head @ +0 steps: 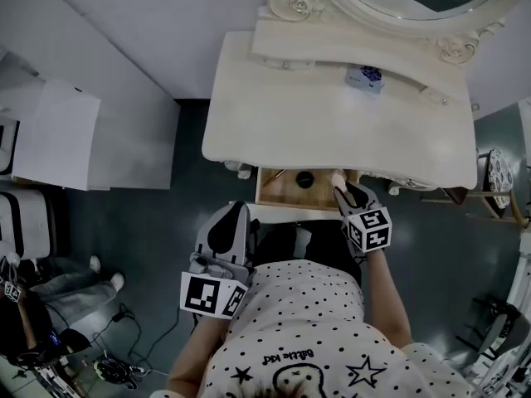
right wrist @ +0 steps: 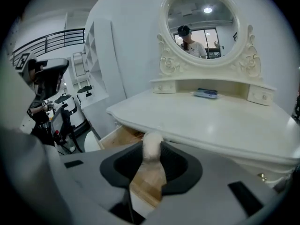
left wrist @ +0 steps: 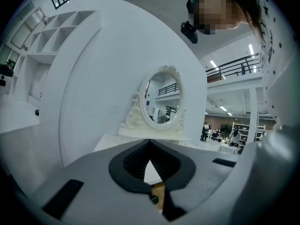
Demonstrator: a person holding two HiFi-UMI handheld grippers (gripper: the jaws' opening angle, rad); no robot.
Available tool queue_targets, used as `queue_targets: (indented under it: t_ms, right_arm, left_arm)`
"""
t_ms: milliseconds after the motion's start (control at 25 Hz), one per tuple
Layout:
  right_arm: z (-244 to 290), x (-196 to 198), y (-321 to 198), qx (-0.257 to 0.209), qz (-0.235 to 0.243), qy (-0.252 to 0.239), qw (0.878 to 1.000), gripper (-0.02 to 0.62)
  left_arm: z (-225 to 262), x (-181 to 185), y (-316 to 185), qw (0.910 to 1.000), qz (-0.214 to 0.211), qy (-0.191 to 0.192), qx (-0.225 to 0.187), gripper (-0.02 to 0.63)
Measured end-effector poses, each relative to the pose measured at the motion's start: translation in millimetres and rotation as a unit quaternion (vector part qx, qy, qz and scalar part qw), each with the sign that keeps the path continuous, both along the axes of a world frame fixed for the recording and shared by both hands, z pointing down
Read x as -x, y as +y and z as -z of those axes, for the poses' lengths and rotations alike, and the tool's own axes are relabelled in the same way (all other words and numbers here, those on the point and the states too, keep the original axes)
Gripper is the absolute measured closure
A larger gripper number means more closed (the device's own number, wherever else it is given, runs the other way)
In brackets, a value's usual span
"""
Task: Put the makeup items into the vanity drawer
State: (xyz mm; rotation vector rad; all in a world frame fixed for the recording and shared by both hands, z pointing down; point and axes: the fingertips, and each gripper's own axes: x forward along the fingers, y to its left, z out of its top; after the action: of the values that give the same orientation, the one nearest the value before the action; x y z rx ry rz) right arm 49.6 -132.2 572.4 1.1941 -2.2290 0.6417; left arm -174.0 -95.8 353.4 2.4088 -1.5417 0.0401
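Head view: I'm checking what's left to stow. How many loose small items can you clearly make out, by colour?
Dark round item in the drawer: 1
Pale item in the right tongs: 1
Blue-and-white item on the vanity top: 1
Total: 3

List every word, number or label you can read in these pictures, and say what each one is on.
"kid": on the shirt print, upside down in the head view; the word beside it is too small to read with certainty.
Small box on the vanity shelf: blue print, too small to read in either view that shows it.
Marker cubes: black-and-white square patterns only, no letters or numbers.
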Motion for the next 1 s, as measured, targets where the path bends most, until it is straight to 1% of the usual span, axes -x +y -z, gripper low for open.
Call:
queue_targets:
  t_ms: [320,440,600,800,920,1000]
  right_arm:
    - [-46,8,-6,0.047,0.023,0.028,0.998,0.472]
    - [-56,9,-5,0.062,0.023,0.034,0.997,0.472]
    - [-63,9,-6,0.071,0.019,0.043,0.996,0.471]
    - [-68,10,-5,0.084,0.025,0.055,0.995,0.468]
    - [-69,11,-5,0.090,0.027,0.060,0.994,0.453]
    - [-70,9,-6,0.087,0.029,0.073,0.993,0.449]
  left_arm:
    - [0,-5,-1,1.0000,-0.007,-0.001,0.000,0.600]
    - [0,-6,-1,1.0000,-0.006,0.000,0.001,0.600]
    - [-2,-5,-2,1.0000,-0.005,0.003,0.002,0.600]
    - [-1,-6,-2,1.0000,-0.005,0.005,0.002,0.600]
    - [-1,-5,-3,1.0000,-0.004,0.006,0.002,0.600]
    - [0,-5,-3,1.0000,-0.004,0.006,0.002,0.600]
